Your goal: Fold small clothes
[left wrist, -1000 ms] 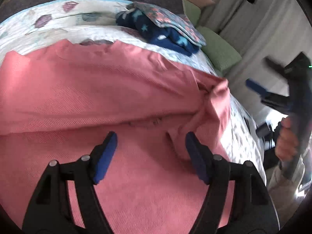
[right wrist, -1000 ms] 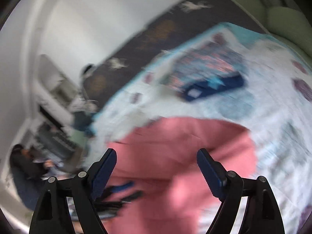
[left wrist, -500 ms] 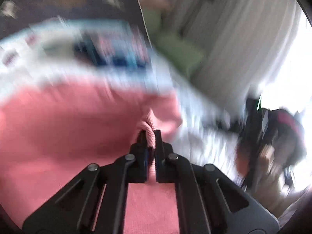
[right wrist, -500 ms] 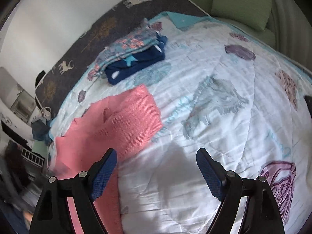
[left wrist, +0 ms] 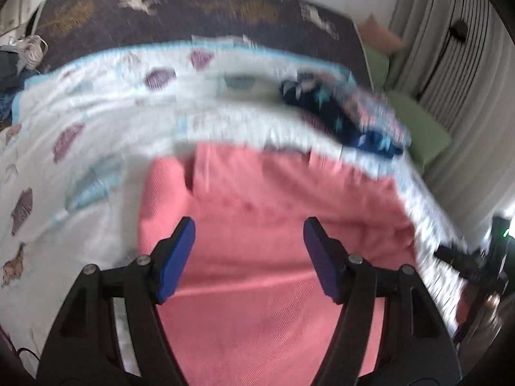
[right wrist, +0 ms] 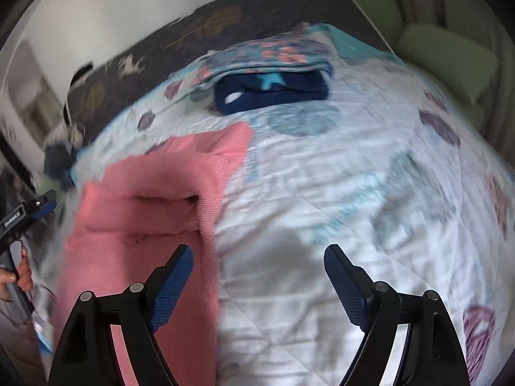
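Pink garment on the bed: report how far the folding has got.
Done: two folded pieces, a floral one on a navy one, sit stacked further up the quilt. In hand: the pink garment lies partly folded, one flap laid over. The left claw is opening above it, gripping nothing; the right claw hangs open at its edge. Left: finish its folds and stack it.
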### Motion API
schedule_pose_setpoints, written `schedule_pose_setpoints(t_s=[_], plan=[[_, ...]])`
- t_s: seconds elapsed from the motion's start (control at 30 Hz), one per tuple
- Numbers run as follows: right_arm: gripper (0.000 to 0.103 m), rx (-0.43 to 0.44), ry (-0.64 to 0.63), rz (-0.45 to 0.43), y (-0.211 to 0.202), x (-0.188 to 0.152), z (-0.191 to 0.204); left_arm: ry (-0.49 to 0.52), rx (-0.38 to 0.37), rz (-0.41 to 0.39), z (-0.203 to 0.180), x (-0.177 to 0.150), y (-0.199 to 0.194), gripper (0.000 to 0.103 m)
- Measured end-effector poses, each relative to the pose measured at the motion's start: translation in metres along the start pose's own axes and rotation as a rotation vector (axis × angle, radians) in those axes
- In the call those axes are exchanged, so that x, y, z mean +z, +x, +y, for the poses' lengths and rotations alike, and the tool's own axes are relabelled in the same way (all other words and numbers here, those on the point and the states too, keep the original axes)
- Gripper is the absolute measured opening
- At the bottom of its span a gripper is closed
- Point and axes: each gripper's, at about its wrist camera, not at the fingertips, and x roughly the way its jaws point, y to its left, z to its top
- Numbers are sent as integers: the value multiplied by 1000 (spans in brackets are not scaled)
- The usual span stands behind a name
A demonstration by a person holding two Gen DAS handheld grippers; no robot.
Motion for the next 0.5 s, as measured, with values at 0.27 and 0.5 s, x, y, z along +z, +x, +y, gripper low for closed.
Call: schedule_pose_setpoints(t_s=[0.27, 0.5], plan=[[73, -129, -301, -60, 15, 18, 66, -26, 66, 87, 25, 4, 45, 70], [53, -227, -407, -47, 47, 22, 84, -281, -44, 123, 59, 24, 89, 70]])
